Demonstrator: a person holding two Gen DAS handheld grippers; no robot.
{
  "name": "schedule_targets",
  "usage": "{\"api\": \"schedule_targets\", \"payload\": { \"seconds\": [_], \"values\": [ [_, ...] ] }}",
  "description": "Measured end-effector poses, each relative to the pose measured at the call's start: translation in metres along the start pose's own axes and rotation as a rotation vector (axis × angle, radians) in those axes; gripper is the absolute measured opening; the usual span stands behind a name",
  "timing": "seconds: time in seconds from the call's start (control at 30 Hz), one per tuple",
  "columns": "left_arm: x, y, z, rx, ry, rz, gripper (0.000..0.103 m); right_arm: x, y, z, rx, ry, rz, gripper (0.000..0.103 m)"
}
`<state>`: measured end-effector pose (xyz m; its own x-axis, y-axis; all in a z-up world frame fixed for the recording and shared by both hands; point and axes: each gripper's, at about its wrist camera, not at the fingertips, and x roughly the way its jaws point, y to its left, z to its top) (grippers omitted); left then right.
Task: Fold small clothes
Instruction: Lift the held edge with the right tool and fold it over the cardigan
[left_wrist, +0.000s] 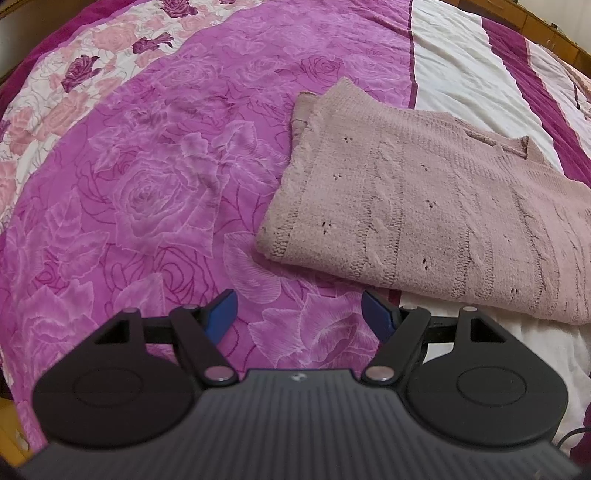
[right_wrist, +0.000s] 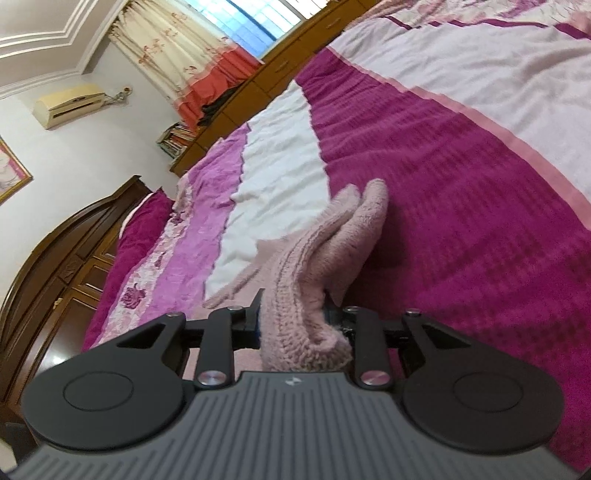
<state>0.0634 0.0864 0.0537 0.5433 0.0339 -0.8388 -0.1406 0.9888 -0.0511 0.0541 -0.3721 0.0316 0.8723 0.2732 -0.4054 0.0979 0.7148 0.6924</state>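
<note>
Bed cover (left_wrist: 155, 192): quilted spread in magenta rose print with white and dark-plum bands; fills both views and carries everything below.

Pink sweater (left_wrist: 424, 206): cable-knit, lying already folded flat on the cover, in the right half of the left wrist view. Its long axis runs from the centre toward the right edge of that frame; the near left corner sits just above and right of the left gripper's tips. In the right wrist view the same knit (right_wrist: 317, 280) rises from lower centre toward the middle of the frame as a bunched, layered edge.

Wooden headboard (right_wrist: 74, 251): dark, carved, left edge of the right wrist view. Curtain (right_wrist: 184, 48) at upper centre; air conditioner (right_wrist: 70, 103) on the wall at upper left.

Right gripper (right_wrist: 295, 325): lower centre, jaws drawn in on the thick sweater edge, pinching the knit between them.

Left gripper (left_wrist: 299, 314): lower centre, blue pads spread apart, nothing between them, hanging over bare cover short of the sweater.

Judgement: the right hand owns the garment; the next fold likely turns on carrying that pinched edge across the long axis, with the left free to pin the near corner.
</note>
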Motion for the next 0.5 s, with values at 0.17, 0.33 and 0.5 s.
{"api": "schedule_targets", "payload": {
  "seconds": [0.17, 0.33, 0.5],
  "values": [
    [0.0, 0.002, 0.0, 0.002, -0.002, 0.0, 0.075, 0.001, 0.02, 0.006, -0.062, -0.005, 0.023, 0.029],
    [-0.001, 0.007, 0.001, -0.004, 0.001, 0.0, 0.075, 0.003, 0.041, 0.008, -0.099, -0.005, 0.039, 0.029],
    [-0.002, 0.01, 0.001, -0.007, 0.003, 0.001, 0.075, 0.005, 0.057, 0.009, -0.126, -0.009, 0.048, 0.028]
  ]
}}
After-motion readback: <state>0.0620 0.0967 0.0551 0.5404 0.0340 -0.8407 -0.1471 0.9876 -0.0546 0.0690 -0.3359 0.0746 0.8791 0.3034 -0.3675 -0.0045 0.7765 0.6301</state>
